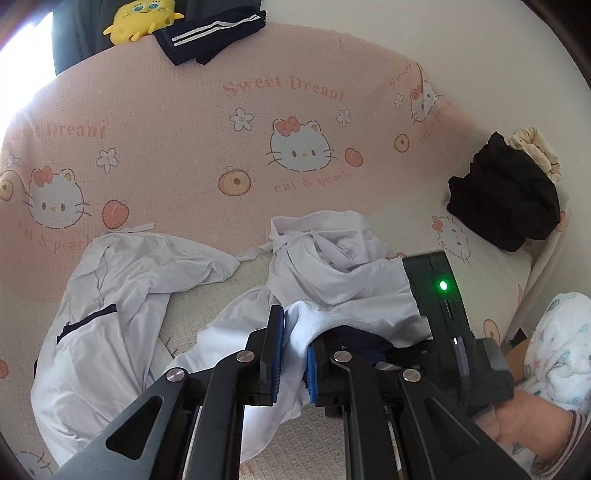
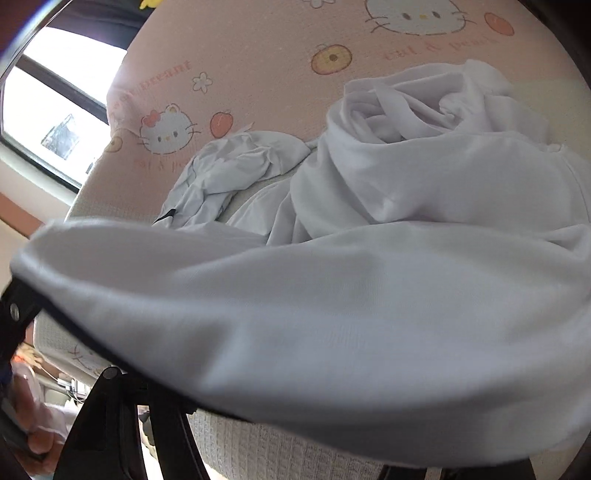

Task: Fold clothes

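Left tool (image 1: 295, 343) is clamped on crumpled white fabric garment (image 1: 332, 280), right tool's state cannot be told; garment lies unfolded on pink cartoon-print bed (image 1: 184, 147).

1. Bed (image 1: 177, 155) is covered w/ a pink sheet printed w/ cat faces, peaches, flowers & "Sweet Dream" text; a paler cream waffle-textured patch is seen at the near side.
2. White garment (image 1: 122, 280) w/ dark trim is spread crumpled on the near part of the sheet.
3. Dark clothing w/ white stripes (image 1: 210, 33) is laid at the far edge, w/ a yellow plush toy (image 1: 142, 16) just beside it.
4. Black bundle (image 1: 506, 195) is set at the right, w/ cream fabric (image 1: 535, 147) touching it behind.
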Demonstrator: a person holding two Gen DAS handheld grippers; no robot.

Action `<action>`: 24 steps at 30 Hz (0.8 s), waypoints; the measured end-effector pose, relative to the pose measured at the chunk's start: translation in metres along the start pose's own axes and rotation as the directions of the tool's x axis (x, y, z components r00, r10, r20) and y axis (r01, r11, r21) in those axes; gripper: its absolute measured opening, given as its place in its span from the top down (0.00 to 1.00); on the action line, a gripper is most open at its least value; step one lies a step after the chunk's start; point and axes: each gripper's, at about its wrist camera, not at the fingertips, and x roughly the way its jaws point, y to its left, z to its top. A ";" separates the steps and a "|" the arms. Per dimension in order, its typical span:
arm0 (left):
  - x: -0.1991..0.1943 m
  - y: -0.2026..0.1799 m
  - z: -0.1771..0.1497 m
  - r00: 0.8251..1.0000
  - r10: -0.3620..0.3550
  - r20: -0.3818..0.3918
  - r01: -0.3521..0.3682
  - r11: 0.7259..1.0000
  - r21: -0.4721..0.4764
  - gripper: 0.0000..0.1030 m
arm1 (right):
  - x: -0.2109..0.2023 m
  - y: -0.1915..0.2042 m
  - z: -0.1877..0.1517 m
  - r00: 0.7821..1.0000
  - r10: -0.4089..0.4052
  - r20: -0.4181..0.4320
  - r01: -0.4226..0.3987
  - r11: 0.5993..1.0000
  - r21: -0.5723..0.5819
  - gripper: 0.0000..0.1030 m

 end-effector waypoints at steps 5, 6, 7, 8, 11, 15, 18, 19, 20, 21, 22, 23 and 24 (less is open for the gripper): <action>-0.002 0.006 -0.006 1.000 -0.001 -0.021 0.001 1.000 -0.004 0.92 | -0.005 -0.018 0.006 0.999 0.044 0.017 -0.046 0.995 0.085 0.33; -0.002 0.007 -0.007 1.000 -0.009 -0.024 0.009 1.000 -0.012 0.92 | -0.006 -0.020 0.007 0.998 0.055 0.023 -0.057 0.994 0.096 0.33; -0.002 0.009 -0.007 0.999 -0.018 -0.027 0.017 1.000 -0.020 0.92 | -0.006 -0.019 0.007 0.998 0.053 0.023 -0.055 0.994 0.090 0.33; -0.002 0.010 -0.008 0.999 -0.026 -0.029 0.025 0.999 -0.028 0.92 | -0.005 -0.017 0.007 0.999 0.049 0.021 -0.050 0.995 0.083 0.33; -0.002 0.013 -0.009 0.998 -0.050 -0.038 0.048 0.997 -0.053 0.92 | 0.005 -0.002 0.005 1.000 -0.008 -0.004 0.008 1.000 -0.011 0.33; -0.004 0.015 -0.010 0.997 -0.070 -0.036 0.068 0.995 -0.066 0.92 | 0.014 0.017 0.006 0.995 -0.093 -0.020 0.089 0.985 -0.145 0.34; -0.007 0.013 -0.010 0.995 -0.091 -0.036 0.089 0.994 -0.070 0.92 | 0.018 0.024 0.004 0.986 -0.168 0.000 0.164 0.963 -0.214 0.65; -0.008 0.012 -0.011 0.995 -0.092 -0.040 0.089 0.994 -0.065 0.92 | 0.019 0.025 0.003 0.981 -0.195 0.011 0.192 0.954 -0.232 0.83; -0.009 0.011 -0.012 0.995 -0.093 -0.043 0.090 0.994 -0.061 0.92 | 0.019 0.026 0.002 0.975 -0.219 0.024 0.218 0.944 -0.248 0.89; -0.010 0.010 -0.013 0.995 -0.093 -0.045 0.090 0.994 -0.057 0.92 | 0.015 0.027 0.001 0.972 -0.230 0.050 0.235 0.938 -0.256 0.91; -0.011 0.009 -0.014 0.995 -0.091 -0.045 0.088 0.995 -0.053 0.92 | 0.012 0.028 0.000 0.967 -0.241 0.078 0.253 0.931 -0.262 0.93; -0.013 0.008 -0.015 0.995 -0.092 -0.046 0.090 0.995 -0.049 0.92 | 0.005 0.029 0.000 0.960 -0.253 0.115 0.275 0.927 -0.256 0.93; -0.015 0.007 -0.016 0.994 -0.094 -0.047 0.092 0.995 -0.045 0.92 | -0.003 0.030 0.000 0.951 -0.269 0.151 0.301 0.920 -0.252 0.94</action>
